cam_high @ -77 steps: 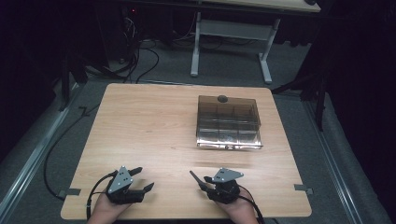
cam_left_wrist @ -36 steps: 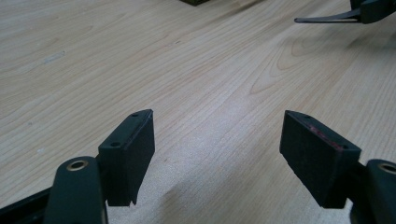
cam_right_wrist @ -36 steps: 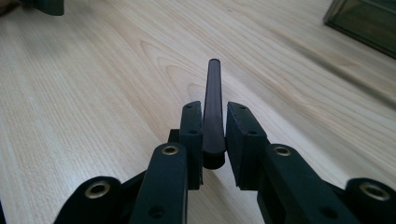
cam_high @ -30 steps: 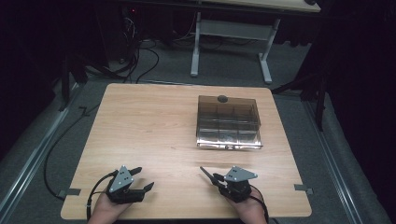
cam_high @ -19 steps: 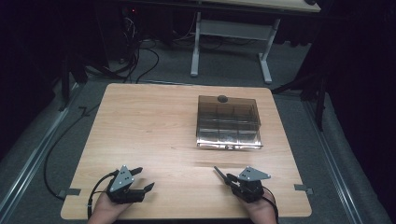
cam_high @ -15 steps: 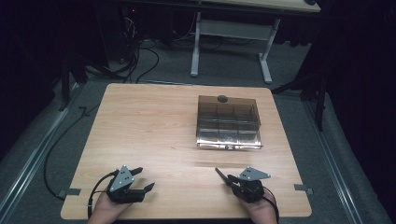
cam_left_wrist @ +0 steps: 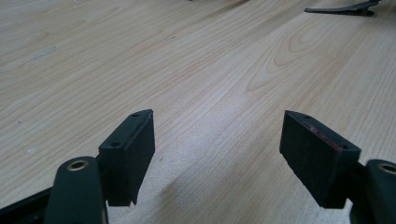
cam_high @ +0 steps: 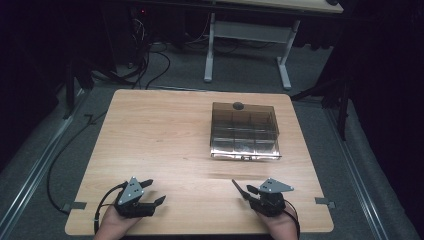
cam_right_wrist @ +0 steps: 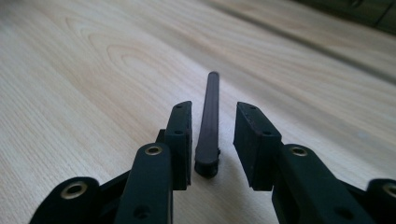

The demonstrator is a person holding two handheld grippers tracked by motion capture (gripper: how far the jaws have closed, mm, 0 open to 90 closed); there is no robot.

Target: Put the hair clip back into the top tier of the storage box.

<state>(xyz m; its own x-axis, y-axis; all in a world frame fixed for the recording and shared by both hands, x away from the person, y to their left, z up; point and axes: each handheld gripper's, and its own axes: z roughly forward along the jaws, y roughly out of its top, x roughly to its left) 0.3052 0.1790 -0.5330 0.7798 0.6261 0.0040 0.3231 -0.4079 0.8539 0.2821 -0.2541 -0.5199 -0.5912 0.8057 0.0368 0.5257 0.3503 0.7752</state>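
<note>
Releasing a slim dark clip-like stick (cam_right_wrist: 208, 122) onto the pale wooden table (cam_high: 165, 135) near its front edge.

It lies flat between the right gripper (cam_right_wrist: 212, 140), whose jaws have just been opening; the pads stand clear on both sides, so nothing is clamped. A clean finish likely means backing straight out along the stick without nudging it. The left gripper (cam_left_wrist: 217, 154) sits wide open and empty, well apart, and the smoky translucent compartment box (cam_high: 244, 131) stands farther back.
</note>
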